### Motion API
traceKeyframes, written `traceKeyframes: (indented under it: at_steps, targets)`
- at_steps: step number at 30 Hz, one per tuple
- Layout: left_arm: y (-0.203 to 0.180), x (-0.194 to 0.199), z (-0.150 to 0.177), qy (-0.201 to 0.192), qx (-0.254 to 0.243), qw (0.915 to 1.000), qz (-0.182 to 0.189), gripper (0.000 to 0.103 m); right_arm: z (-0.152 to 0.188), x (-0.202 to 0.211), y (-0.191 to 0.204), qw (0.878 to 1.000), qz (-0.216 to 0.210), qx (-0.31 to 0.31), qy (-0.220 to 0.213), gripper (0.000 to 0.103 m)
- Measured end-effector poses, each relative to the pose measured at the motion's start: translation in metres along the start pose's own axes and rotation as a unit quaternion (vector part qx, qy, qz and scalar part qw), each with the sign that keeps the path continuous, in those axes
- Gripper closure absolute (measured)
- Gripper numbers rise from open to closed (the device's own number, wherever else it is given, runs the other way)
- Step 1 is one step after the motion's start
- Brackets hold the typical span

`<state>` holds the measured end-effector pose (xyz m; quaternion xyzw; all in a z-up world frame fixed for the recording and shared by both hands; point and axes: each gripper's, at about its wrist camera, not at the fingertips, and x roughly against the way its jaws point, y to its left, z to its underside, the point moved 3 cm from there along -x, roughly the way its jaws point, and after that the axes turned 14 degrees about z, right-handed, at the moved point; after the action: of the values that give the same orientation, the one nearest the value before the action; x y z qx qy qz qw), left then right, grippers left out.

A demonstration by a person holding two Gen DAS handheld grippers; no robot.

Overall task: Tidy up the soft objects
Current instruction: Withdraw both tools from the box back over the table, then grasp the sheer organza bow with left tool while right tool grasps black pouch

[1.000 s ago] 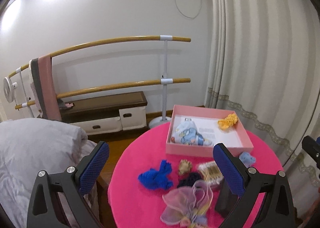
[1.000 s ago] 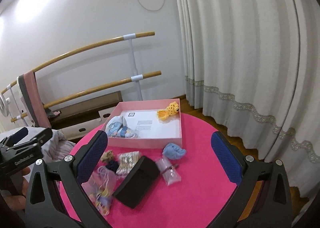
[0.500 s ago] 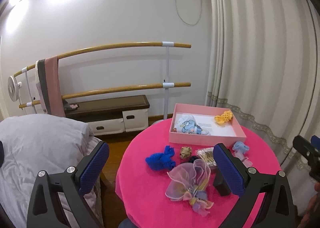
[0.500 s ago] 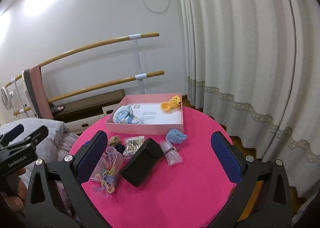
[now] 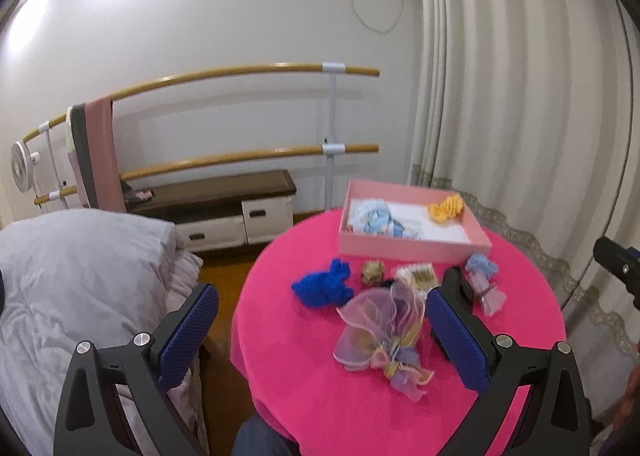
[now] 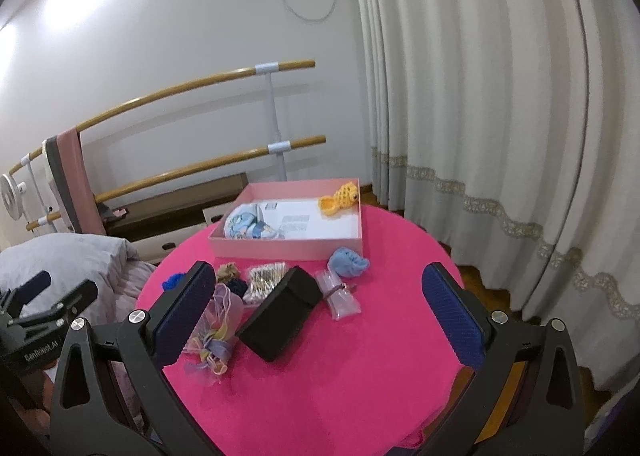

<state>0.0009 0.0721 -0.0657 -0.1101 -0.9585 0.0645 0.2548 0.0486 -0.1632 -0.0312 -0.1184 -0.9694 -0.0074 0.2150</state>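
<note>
A pink box (image 5: 412,246) (image 6: 288,248) stands at the far side of a round pink table (image 6: 360,356). In it lie a light blue cloth (image 6: 248,225) and a yellow knitted toy (image 6: 338,197). On the table lie a dark blue knitted piece (image 5: 322,288), a sheer pink-purple scrunchie (image 5: 380,332), a light blue knitted piece (image 6: 347,262), a brown puff (image 5: 372,271) and a dark scrunchie (image 6: 236,286). My left gripper (image 5: 324,340) and right gripper (image 6: 320,316) are open, empty, held above the near table edge.
A black box (image 6: 280,314), a bag of hair pins (image 6: 266,276) and a small clear bag (image 6: 340,294) lie mid-table. A bed (image 5: 72,280) is at the left, curtains (image 6: 500,135) at the right, a ballet bar (image 5: 224,71) and low cabinet (image 5: 224,211) behind.
Both grippers have pulled back and up from the table, so the whole table top shows and the objects look smaller. Both stay open. Nothing on the table has moved.
</note>
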Motion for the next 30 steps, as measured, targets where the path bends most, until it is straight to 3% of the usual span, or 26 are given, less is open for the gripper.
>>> traceKeyframes:
  at_steps: [11, 18, 24, 30]
  targets:
    - [-0.004, -0.08, 0.026, 0.103, 0.009, 0.9946, 0.004, 0.0, 0.038, -0.058, 0.004, 0.996, -0.012, -0.008, 0.089, 0.0]
    - [-0.006, -0.147, 0.042, 0.156, 0.012, 0.9878, 0.004, 0.0, 0.051, -0.084, 0.002, 0.993, -0.011, -0.012, 0.118, 0.0]
    - [-0.005, -0.198, 0.046, 0.171, 0.017, 0.9851, 0.002, 0.0, 0.062, -0.105, 0.011, 0.99, -0.021, -0.004, 0.143, 0.0]
    - [-0.001, -0.227, 0.049, 0.166, 0.031, 0.9853, 0.023, 0.0, 0.076, -0.13, 0.033, 0.983, -0.048, -0.003, 0.177, 0.0]
